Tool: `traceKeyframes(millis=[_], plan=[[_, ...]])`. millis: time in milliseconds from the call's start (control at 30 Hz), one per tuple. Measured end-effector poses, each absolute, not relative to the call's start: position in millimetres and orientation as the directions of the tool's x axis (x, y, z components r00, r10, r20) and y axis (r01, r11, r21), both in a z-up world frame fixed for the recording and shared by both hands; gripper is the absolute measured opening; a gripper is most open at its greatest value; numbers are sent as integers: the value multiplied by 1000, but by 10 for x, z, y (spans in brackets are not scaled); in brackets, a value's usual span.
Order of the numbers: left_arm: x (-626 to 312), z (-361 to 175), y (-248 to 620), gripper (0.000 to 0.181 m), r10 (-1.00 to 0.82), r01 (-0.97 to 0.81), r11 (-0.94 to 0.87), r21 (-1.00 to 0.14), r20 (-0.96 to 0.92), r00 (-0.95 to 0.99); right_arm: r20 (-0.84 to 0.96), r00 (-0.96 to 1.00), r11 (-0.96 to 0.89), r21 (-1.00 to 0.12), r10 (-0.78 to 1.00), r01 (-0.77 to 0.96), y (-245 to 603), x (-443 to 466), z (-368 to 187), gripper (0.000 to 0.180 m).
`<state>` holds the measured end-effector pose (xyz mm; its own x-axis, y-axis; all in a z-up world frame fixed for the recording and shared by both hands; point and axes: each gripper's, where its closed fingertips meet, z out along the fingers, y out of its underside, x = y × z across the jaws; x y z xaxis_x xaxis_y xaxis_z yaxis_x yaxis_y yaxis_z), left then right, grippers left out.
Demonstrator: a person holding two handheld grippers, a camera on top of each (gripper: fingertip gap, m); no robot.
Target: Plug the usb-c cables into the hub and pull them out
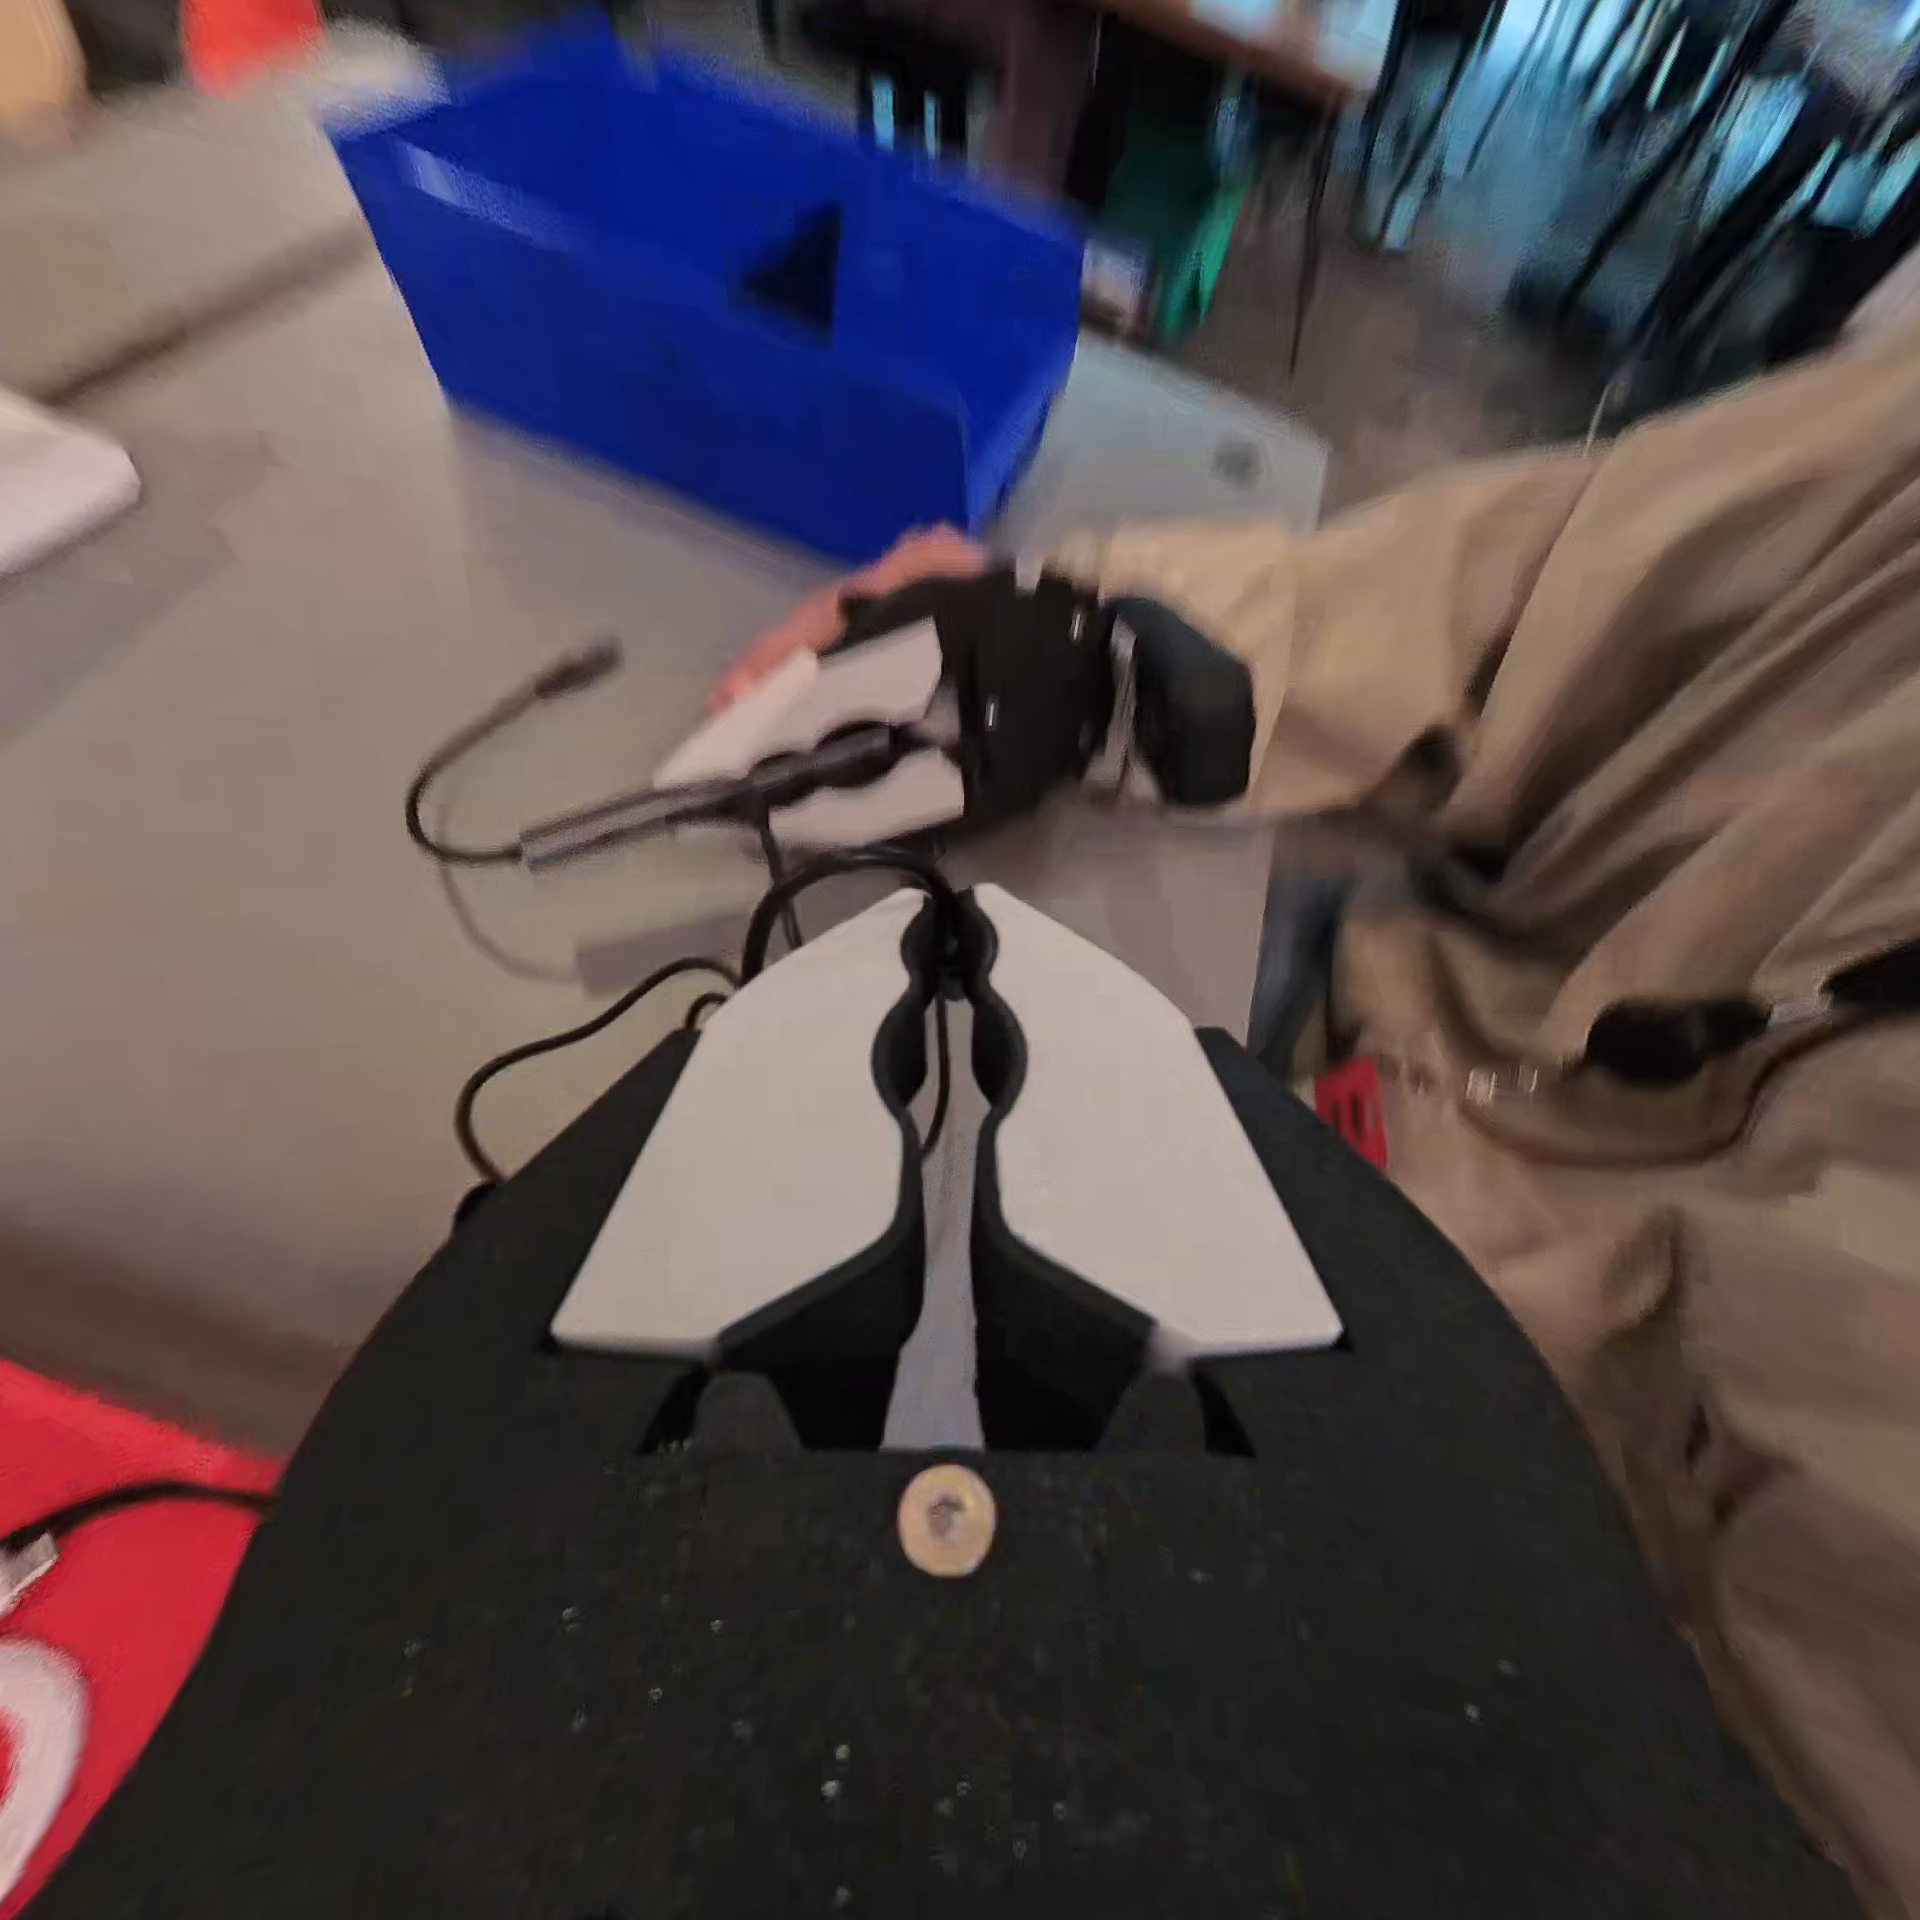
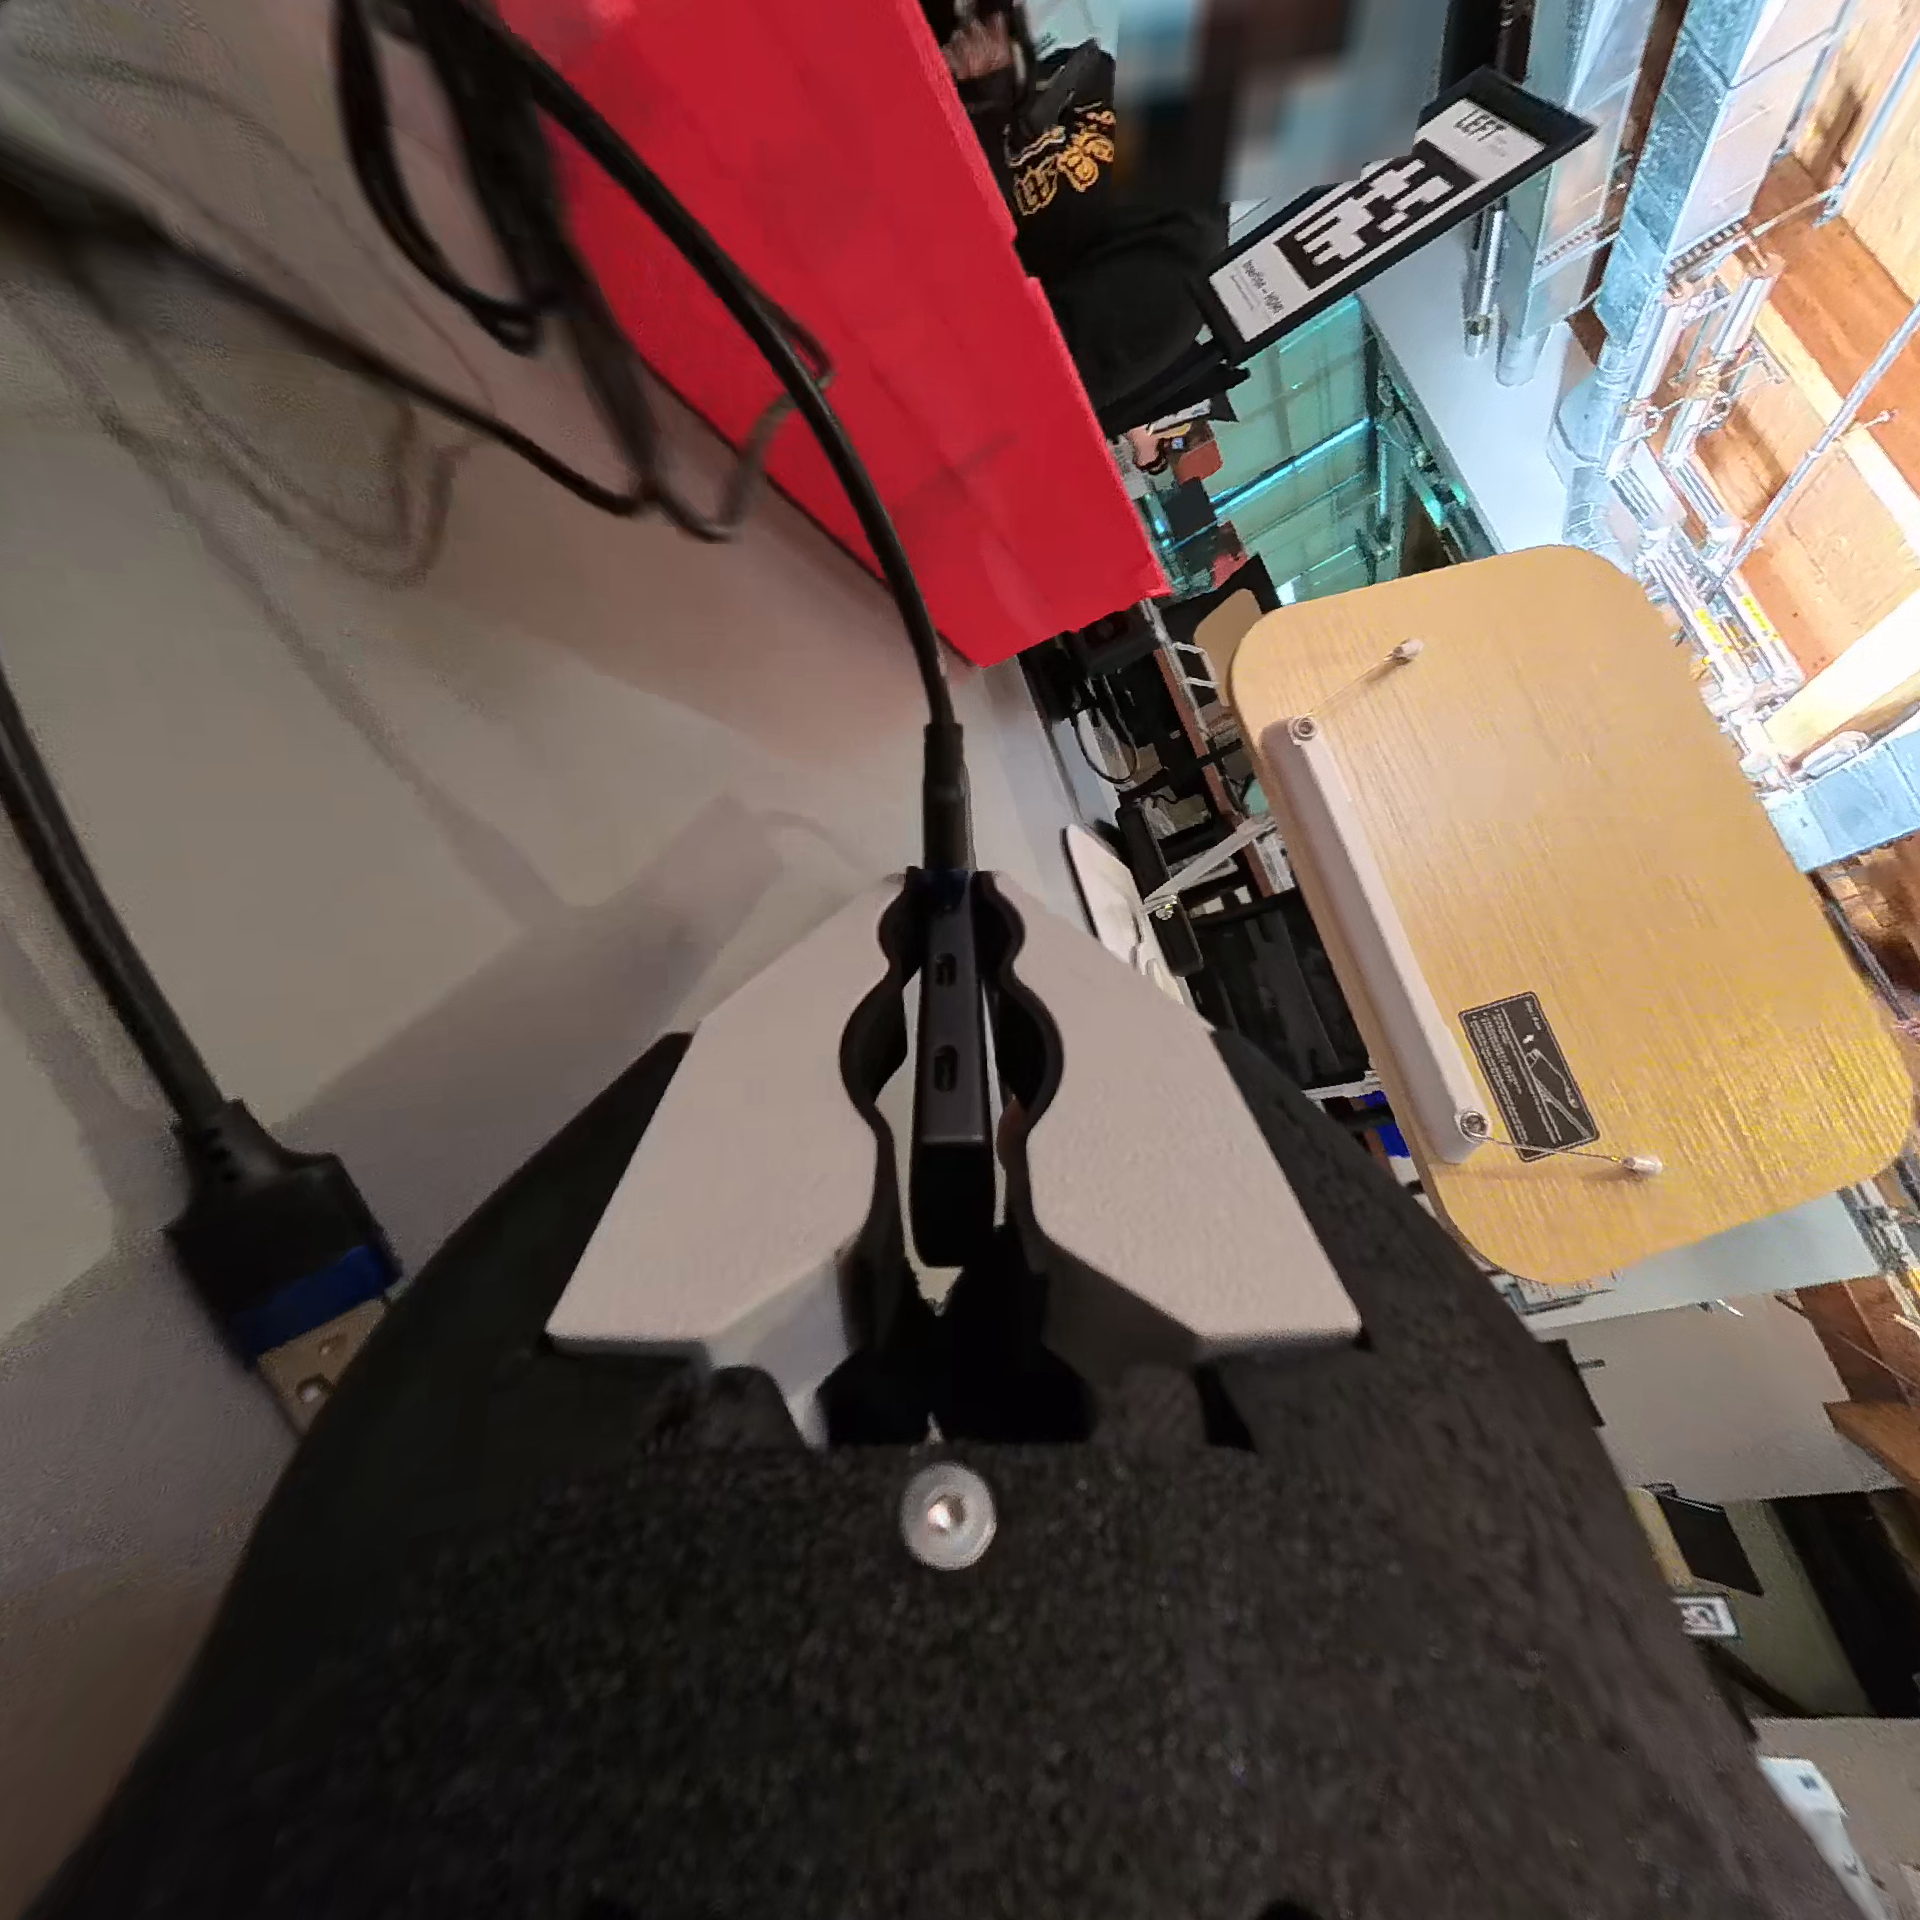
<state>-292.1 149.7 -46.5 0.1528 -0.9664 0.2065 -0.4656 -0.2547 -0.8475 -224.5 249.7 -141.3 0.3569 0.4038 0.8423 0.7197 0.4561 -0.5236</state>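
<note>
Grey tabletop (image 1: pixel 260 987) carried blue plastic bin (image 1: pixel 707 312) at 11 o'clock, red bag (image 2: pixel 862 312) beside cable slack.

Right gripper (image 2: pixel 951 1039) clamped slim dark rectangular hub (image 2: pixel 948 1081), ports facing camera, likely steadied for plugging; hub lead exited at 12 o'clock.

Left gripper (image 1: pixel 948 935), nearly closed, pinched thin black usb-c cable (image 1: pixel 831 883) at tips, hub at 11 o'clock.

Evenly lit, soft indoor light, no hard glare. Heavy motion blur across the left wrist view, smearing the blue bin (image 1: pixel 717 301) and beige sleeve (image 1: pixel 1558 623). Sharper in the right wrist view, though tilted sideways, with wide-angle bending at edges and faint shadows on the surface (image 2: pixel 364 831).
</note>
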Motion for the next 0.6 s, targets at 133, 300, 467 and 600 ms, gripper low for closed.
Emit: traceKeyframes(millis=[133, 300, 467, 600], plan=[[-2855, -112, 1542, 2, -951, -66, -255, -965, 238, 198, 820, 411, 466, -566, 397, 679, 2483, -2223, -1292, 9], [-2815, -147, 1755, 2, -873, 206, -171, -963, 246, 422, 774, 489, 543, -632, 403, 553, 2312, -2238, -1025, 9], [-2658, -279, 1872, 2, -796, 195, -119, -974, 211, 568, 773, 526, 552, -627, 354, 550, 2293, -2204, -924, 9], [-2525, -352, 1965, 2, -794, 196, -87, -977, 187, 578, 783, 528, 545, -614, 329, 571, 2289, -2237, -918, 9]])
